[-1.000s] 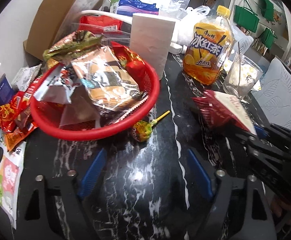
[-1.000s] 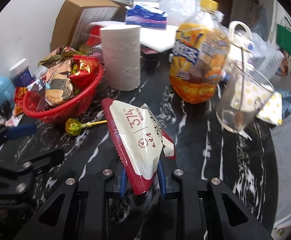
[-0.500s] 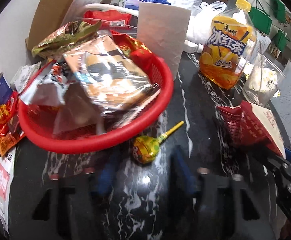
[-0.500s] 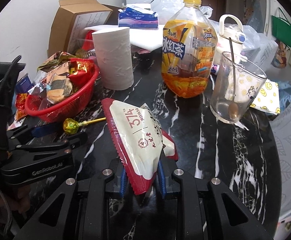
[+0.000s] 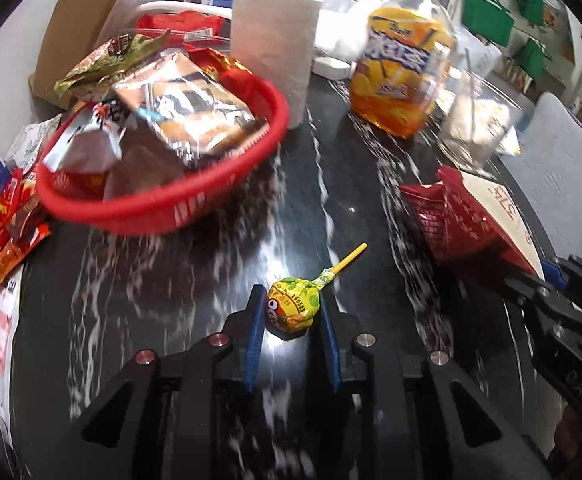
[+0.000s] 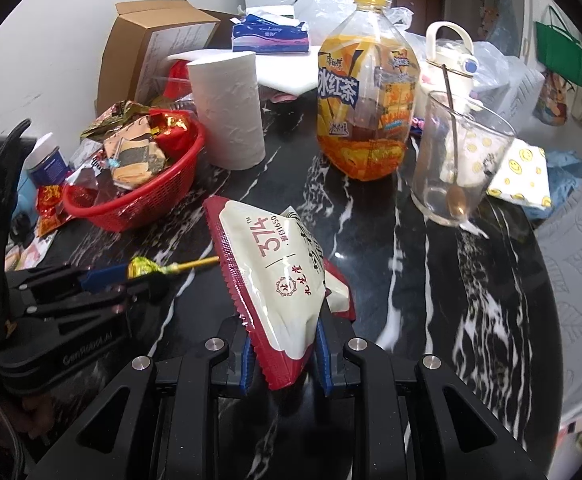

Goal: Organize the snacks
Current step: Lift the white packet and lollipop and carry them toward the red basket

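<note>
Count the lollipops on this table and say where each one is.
1. The lollipop lies on the black marble table, its wrapped head clamped in the left gripper. Others may be hidden under packets in the red basket.

From the left wrist view, motion blur smears the red basket [image 5: 159, 200], the iced tea bottle [image 5: 401, 68] and the marble veins of the surface [image 5: 211, 264], so the bottle's label cannot be read there. The lollipop [image 5: 293, 306] has its sides covered by the left claw's [image 5: 291, 312] blue pads. The right claw [image 5: 559, 300] is cut off by the frame's right edge. From the right wrist view, the white and red snack packet [image 6: 279, 280] hides its lower end between pads, and a second packet seems tucked beneath it.
</note>
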